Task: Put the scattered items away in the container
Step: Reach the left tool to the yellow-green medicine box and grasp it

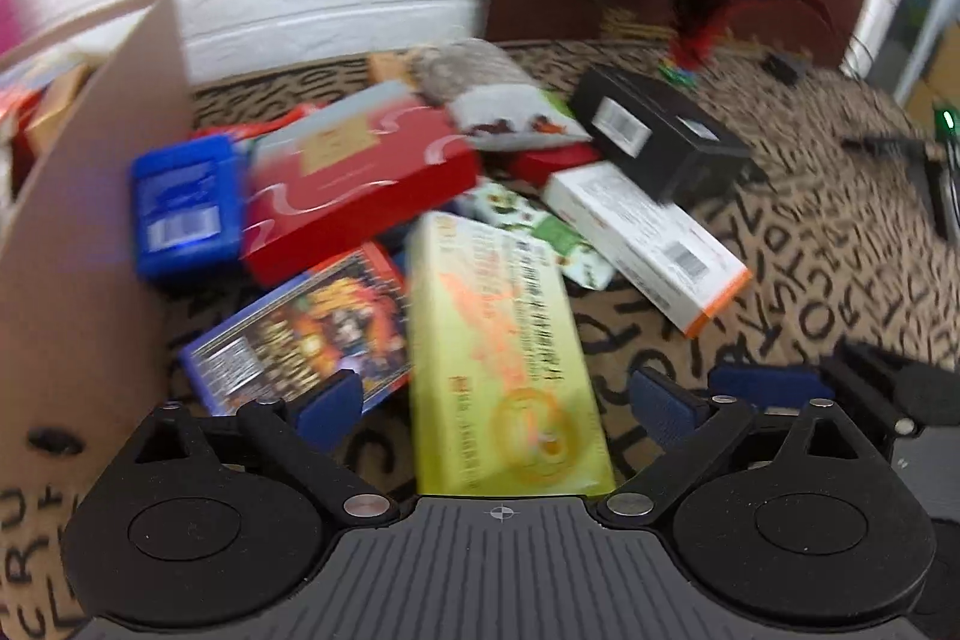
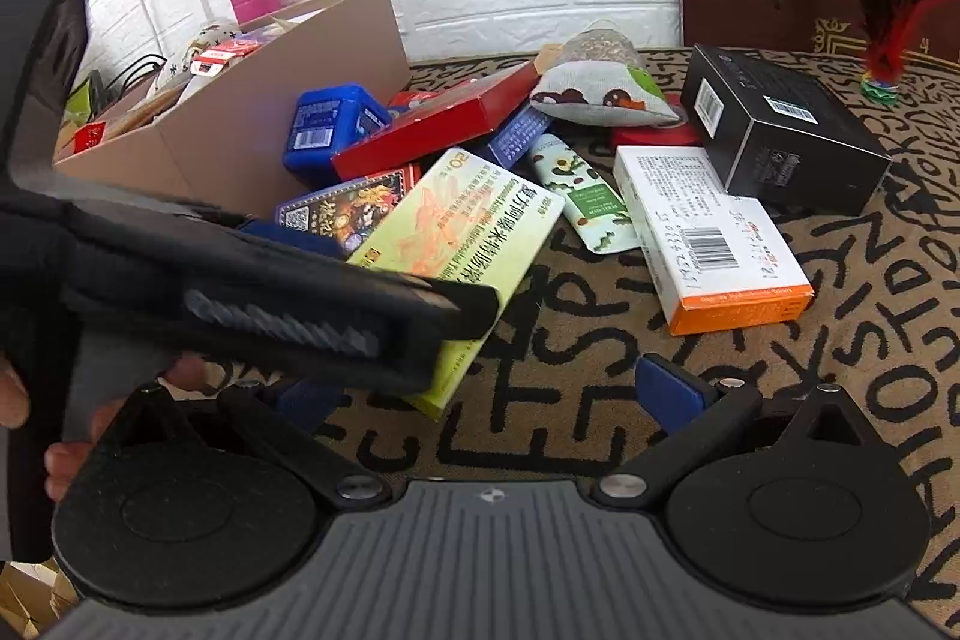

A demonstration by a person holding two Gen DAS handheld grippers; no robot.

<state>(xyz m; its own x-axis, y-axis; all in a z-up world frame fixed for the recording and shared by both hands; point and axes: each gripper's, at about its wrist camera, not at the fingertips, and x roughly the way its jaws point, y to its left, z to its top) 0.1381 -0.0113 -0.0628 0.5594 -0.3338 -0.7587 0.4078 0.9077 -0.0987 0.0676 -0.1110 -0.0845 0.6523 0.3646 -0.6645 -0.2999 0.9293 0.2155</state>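
Note:
A pile of boxes lies on the patterned cloth beside a cardboard box (image 2: 240, 112). A yellow-green box (image 1: 498, 358) lies between the spread fingers of my left gripper (image 1: 498, 406), which is open around its near end. In the right wrist view the same yellow-green box (image 2: 474, 232) lies under the left gripper's black body (image 2: 252, 292). My right gripper (image 2: 486, 394) is open and empty, low over the cloth. Around lie a red box (image 1: 360, 184), a blue case (image 1: 180, 214), a colourful card box (image 1: 312, 328), a white and orange box (image 2: 714, 238) and a black box (image 2: 780, 124).
The cardboard box (image 1: 90, 196) stands at the left, holding several items. A cloth pouch (image 2: 600, 82) and a floral packet (image 2: 588, 196) lie in the pile. A feather shuttlecock (image 2: 882, 58) stands at the back right. A white brick wall is behind.

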